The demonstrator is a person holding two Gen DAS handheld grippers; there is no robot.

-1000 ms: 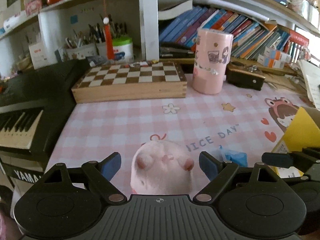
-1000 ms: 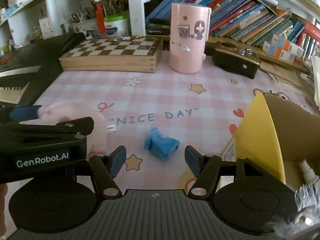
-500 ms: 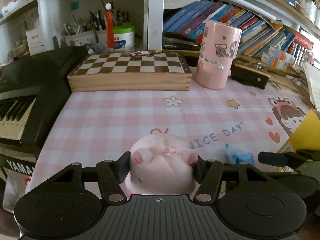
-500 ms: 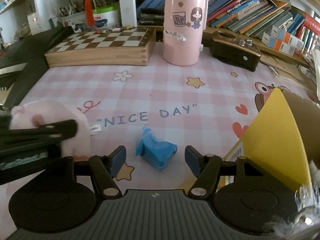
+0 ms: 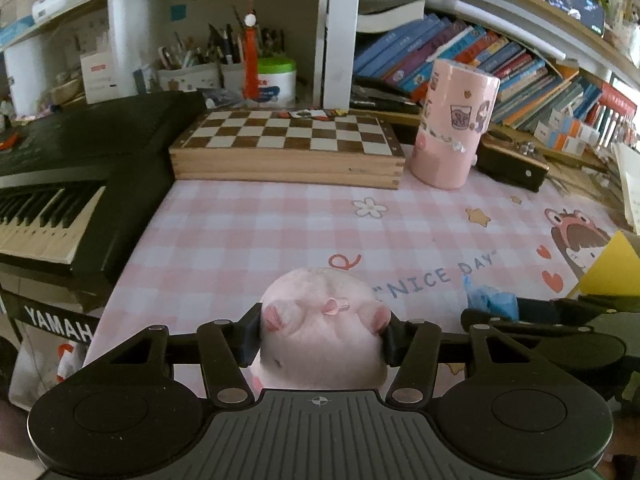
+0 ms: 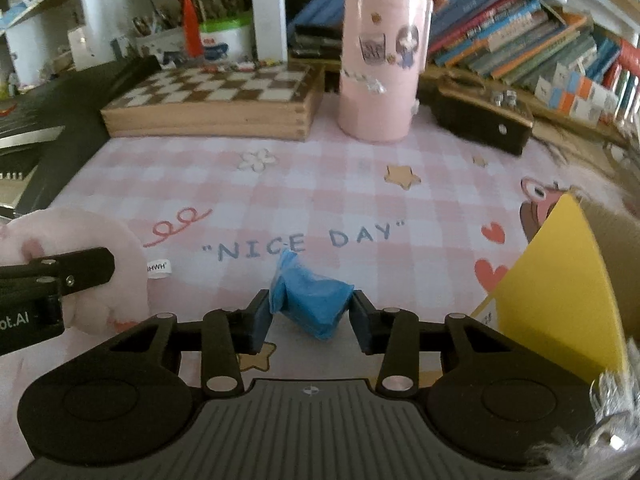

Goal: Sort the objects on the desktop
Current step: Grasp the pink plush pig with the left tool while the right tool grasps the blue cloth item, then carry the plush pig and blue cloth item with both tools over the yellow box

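Both claws have closed since a second ago: left gripper (image 5: 322,334) now squeezes the pink plush toy (image 5: 322,328), right gripper (image 6: 311,318) pinches the blue packet (image 6: 310,302), each on the checked mat (image 6: 320,184).

Left gripper (image 5: 322,334) with black linkage arms, silver pivot screws, dark blue fingers (image 5: 251,336), ribbed grey housing behind them bearing a small crosshair mark, right gripper (image 6: 311,320) built alike, white lettering on the left gripper's side
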